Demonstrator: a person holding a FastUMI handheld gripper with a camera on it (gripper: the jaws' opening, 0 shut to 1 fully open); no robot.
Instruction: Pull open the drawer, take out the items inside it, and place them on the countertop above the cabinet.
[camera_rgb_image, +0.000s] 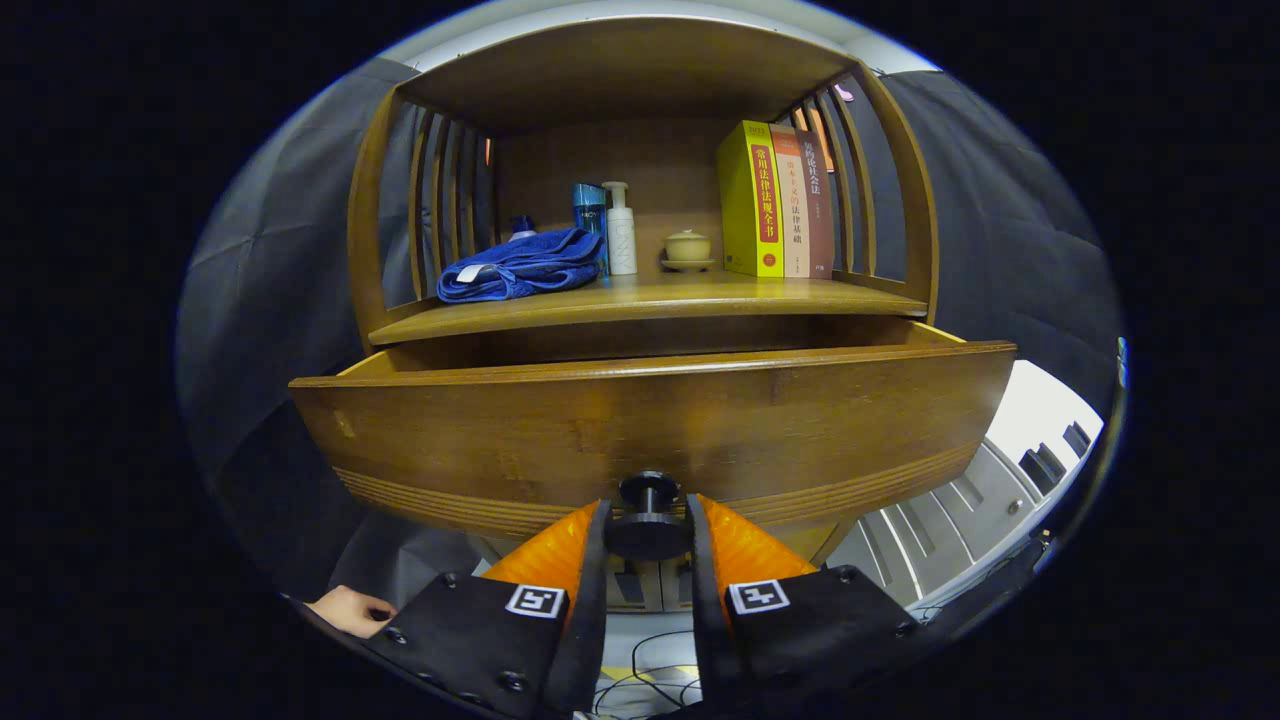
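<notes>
A wooden drawer (650, 425) stands pulled part way out of the cabinet, its broad front panel facing me. Its round dark knob (648, 520) sits low on the panel, and my gripper (648, 525) is shut on the knob, one finger pressing on each side. The drawer's inside is hidden behind the front panel from this low angle. Above the drawer runs the countertop (680, 295), a wooden shelf surface under a curved canopy.
On the countertop lie a folded blue towel (520, 265), a blue bottle (590, 215), a white pump bottle (620, 230), a small lidded cup on a saucer (688, 248) and three upright books (775, 200). A person's hand (350, 608) shows beside the left finger.
</notes>
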